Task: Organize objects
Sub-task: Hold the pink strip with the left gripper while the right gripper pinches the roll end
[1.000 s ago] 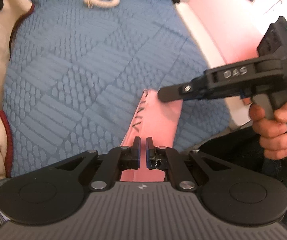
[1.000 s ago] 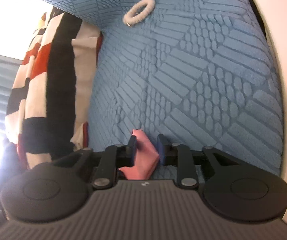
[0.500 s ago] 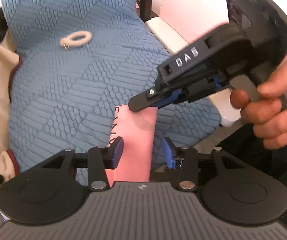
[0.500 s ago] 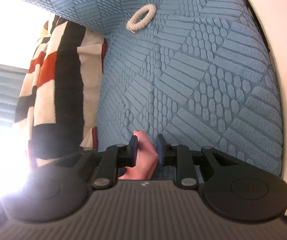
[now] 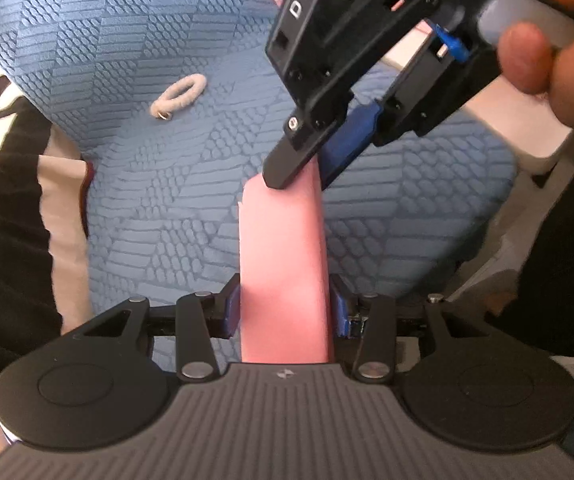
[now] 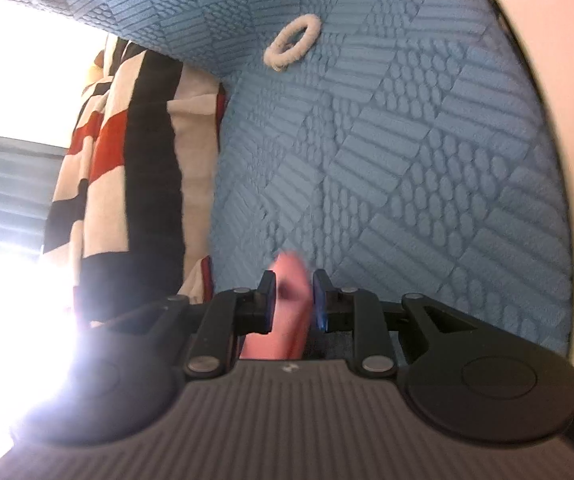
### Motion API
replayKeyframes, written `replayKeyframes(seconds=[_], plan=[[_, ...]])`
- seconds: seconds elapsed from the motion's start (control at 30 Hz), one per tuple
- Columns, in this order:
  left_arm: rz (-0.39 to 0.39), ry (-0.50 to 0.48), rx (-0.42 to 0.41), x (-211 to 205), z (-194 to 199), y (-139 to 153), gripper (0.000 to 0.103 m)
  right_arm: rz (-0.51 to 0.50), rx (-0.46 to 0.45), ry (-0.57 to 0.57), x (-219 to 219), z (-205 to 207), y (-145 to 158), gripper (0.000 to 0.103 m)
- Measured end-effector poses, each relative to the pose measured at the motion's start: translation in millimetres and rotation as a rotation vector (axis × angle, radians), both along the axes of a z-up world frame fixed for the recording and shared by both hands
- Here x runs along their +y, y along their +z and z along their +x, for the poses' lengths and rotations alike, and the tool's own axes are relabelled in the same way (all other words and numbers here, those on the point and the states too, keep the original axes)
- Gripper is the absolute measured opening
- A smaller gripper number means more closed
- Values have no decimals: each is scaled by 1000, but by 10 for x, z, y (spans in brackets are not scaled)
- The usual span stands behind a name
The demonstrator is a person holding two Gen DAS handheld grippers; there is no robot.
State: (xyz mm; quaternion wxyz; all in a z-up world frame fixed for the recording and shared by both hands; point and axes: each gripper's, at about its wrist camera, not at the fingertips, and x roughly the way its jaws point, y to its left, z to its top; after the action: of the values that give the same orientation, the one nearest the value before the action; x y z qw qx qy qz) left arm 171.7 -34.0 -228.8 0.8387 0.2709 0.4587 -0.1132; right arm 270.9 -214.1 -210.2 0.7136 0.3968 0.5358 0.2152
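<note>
A flat pink packet (image 5: 283,256) hangs above a blue quilted bedcover (image 5: 167,184). My right gripper (image 5: 299,168) is shut on its far end; in the right wrist view the packet (image 6: 291,300) sits between the right gripper's (image 6: 291,280) blue pads. My left gripper (image 5: 285,300) is open, its fingers on either side of the packet's near end without pinching it. A white hair tie (image 5: 179,96) lies on the bedcover farther back, and it also shows in the right wrist view (image 6: 293,42).
A red, black and white striped cloth (image 6: 127,160) lies at the bedcover's left edge. A pale pink and white ledge (image 5: 527,120) borders the bed on the right. A bright window (image 6: 27,80) glares at the left.
My left gripper was shut on the packet, then opened wide around it. My right gripper stayed shut on the far end and moved closer, lifting the packet upright.
</note>
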Motion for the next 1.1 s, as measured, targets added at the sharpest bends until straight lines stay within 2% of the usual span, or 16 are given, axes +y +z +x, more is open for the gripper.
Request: replayKeyframes(seconds=[0.07, 0.17, 0.37, 0.5, 0.6, 0.83, 1.0, 1.1], plan=[[-43, 26, 16, 63, 66, -11, 39, -14, -9, 11, 35, 0, 5, 22], [-114, 68, 43, 182, 135, 13, 30, 2, -13, -2, 43, 3, 3, 22], [-314, 194, 82, 488, 264, 139, 18, 24, -63, -53, 15, 61, 61, 28], [-514, 273, 120, 752, 329, 255, 15, 58, -80, -95, -26, 102, 55, 61], [-658, 302, 139, 890, 314, 351, 15, 107, -108, -102, -41, 118, 77, 73], [-839, 304, 166, 978, 237, 517, 15, 158, -173, -35, 106, 131, 162, 73], [-864, 291, 170, 934, 243, 551, 16, 179, -167, -7, 193, 105, 129, 72], [-849, 291, 164, 920, 234, 559, 21, 147, -171, -1, 206, 98, 147, 64]])
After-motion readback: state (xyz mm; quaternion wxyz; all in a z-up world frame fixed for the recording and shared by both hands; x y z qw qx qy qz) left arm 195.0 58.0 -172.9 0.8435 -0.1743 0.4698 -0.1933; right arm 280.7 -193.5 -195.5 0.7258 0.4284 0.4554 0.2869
